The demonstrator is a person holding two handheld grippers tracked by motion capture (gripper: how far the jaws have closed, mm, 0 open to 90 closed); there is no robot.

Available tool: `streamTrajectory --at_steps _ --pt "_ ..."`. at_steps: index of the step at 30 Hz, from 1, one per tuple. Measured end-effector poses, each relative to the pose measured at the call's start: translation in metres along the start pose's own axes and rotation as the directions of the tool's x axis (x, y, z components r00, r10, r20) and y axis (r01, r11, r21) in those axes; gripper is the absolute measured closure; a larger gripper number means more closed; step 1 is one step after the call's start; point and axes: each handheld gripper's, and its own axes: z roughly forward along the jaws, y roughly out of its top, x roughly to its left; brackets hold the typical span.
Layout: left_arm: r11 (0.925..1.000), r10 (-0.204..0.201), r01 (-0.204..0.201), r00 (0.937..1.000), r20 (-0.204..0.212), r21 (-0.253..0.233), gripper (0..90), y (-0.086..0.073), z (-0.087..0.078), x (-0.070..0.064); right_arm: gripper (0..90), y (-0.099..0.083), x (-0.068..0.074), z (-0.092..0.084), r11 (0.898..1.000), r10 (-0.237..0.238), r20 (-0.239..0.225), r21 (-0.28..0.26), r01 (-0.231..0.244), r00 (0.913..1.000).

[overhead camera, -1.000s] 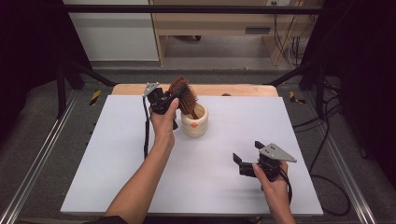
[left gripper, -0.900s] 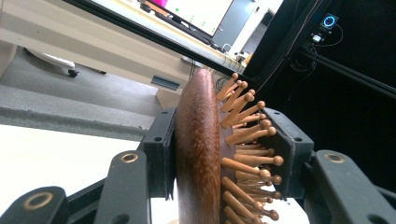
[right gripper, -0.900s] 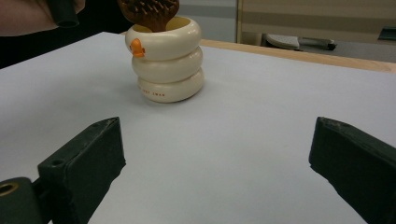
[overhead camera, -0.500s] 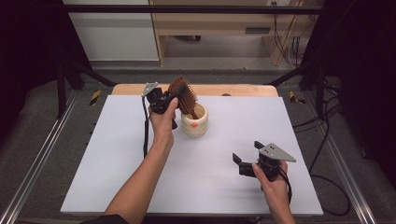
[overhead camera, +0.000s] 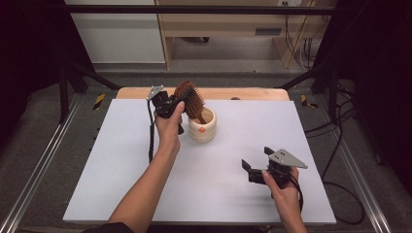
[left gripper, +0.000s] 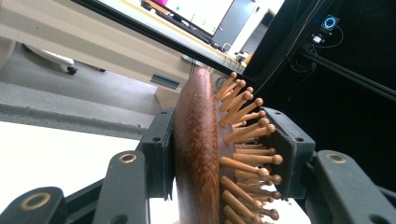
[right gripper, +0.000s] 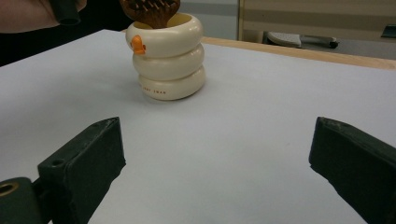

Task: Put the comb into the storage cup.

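Even overhead light, dark edges, soft focus

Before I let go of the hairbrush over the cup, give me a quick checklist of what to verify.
1. Left claw shut on the hairbrush: ok, pads press its wooden back and bristle side.
2. Brush handle inside the cream cup: ok, the brush's lower end sits within the rim; how deep, cannot tell.
3. Cup upright on the white table: ok.
4. Right claw clear of the cup: ok, jaws open, resting well apart from it.
5. Brush will stay put when released: cannot tell, it leans toward the left hand.
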Motion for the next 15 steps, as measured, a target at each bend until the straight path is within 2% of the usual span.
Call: streamTrajectory --at_steps 15 --pt "1.0000 0.002 -0.002 1.0000 -0.006 0.003 48.5 0.0002 -0.0001 0.0031 3.7 -0.0004 0.0000 0.0006 1.000 -0.001 -0.001 0.002 0.001 1.0000"
